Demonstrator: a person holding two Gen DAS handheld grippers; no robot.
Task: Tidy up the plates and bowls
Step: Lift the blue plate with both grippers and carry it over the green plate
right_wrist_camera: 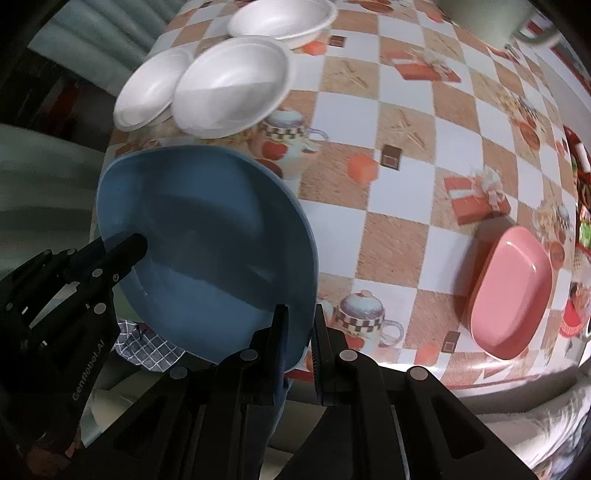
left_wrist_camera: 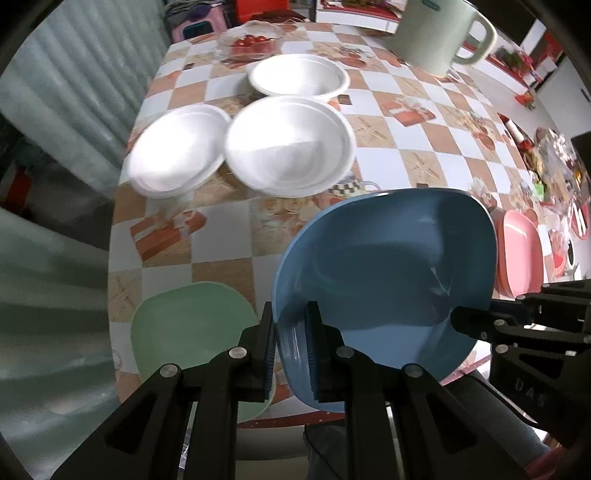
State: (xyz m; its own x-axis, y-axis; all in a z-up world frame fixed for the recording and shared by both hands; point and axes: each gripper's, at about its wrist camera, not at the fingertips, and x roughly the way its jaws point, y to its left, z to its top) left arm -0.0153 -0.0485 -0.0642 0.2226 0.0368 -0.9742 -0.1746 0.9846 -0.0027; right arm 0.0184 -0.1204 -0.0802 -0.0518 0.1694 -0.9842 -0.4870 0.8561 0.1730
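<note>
A blue plate (left_wrist_camera: 388, 258) hangs tilted above the near edge of the table, held by both grippers. My left gripper (left_wrist_camera: 290, 314) is shut on its near rim, and it shows in the right wrist view (right_wrist_camera: 138, 242) at the plate's left edge. My right gripper (right_wrist_camera: 301, 314) is shut on the opposite rim of the blue plate (right_wrist_camera: 207, 229); the left wrist view shows its tip (left_wrist_camera: 458, 317) at the plate's right side. A green plate (left_wrist_camera: 192, 332) lies on the table beside my left fingers. A pink plate (right_wrist_camera: 509, 291) lies to the right. Three white bowls (left_wrist_camera: 288, 144) (left_wrist_camera: 177, 147) (left_wrist_camera: 299, 75) stand further back.
A glass bowl with red tomatoes (left_wrist_camera: 251, 40) and a pale green jug (left_wrist_camera: 436, 33) stand at the far end of the checked tablecloth (right_wrist_camera: 399, 155). Cluttered items line the right edge (left_wrist_camera: 554, 162). The table's near edge (right_wrist_camera: 424, 373) runs just below the grippers.
</note>
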